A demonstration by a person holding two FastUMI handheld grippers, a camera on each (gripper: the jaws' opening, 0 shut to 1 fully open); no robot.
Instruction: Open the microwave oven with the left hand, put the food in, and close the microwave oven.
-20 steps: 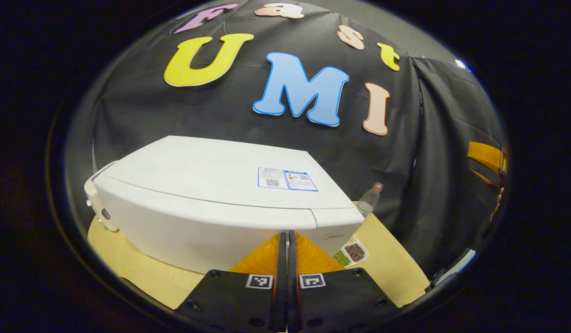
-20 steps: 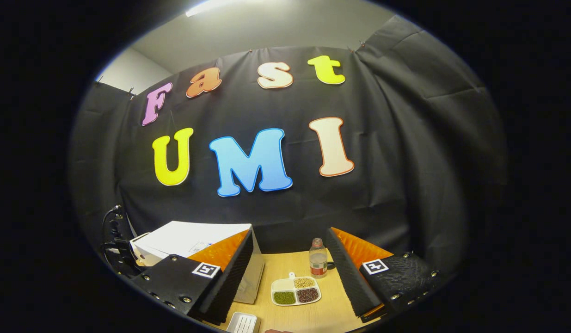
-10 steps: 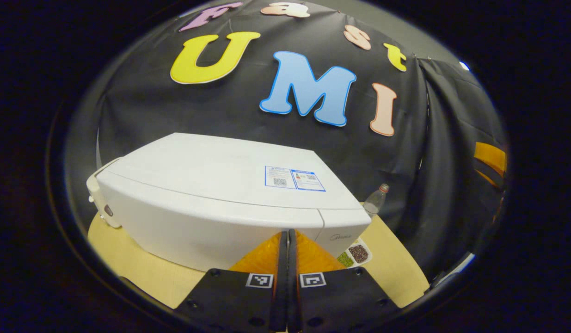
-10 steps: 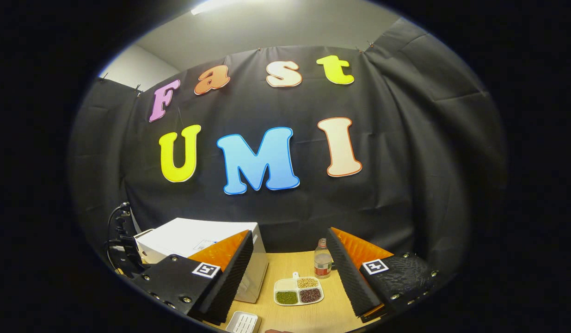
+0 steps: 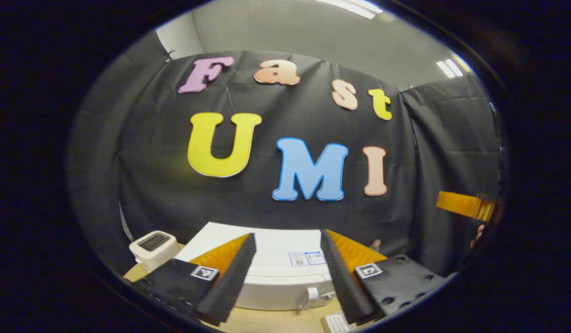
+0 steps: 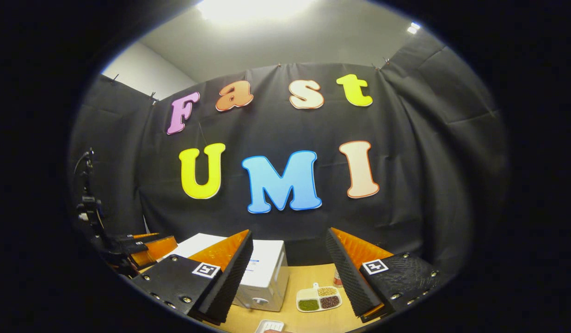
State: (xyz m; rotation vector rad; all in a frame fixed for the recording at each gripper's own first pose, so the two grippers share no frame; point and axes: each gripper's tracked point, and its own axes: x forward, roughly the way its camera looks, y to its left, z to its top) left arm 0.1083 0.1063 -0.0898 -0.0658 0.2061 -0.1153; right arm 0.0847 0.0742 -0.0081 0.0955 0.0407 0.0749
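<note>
The white microwave [image 5: 276,266] stands low in the left gripper view, past my open left gripper [image 5: 286,236], which holds nothing. Its door looks shut. In the right gripper view the microwave [image 6: 267,273] sits left of centre on the wooden table [image 6: 308,319]. A white divided plate of beans [image 6: 319,298] lies to its right. My right gripper [image 6: 289,233] hangs open and bare above them. The left gripper [image 6: 149,244] shows at the left edge there. The right gripper [image 5: 461,206] shows at the far right of the left gripper view.
A cream toaster [image 5: 153,243] stands left of the microwave. A bottle [image 6: 337,277] peeks out behind my right finger. A small white ridged tray [image 6: 269,326] lies at the table's near edge, also seen as the tray [image 5: 336,322] by the left gripper.
My left gripper went from shut to open and drew back and up from the microwave, which now looks small and low. The right gripper view drifted back slightly; the left gripper entered its left edge.
</note>
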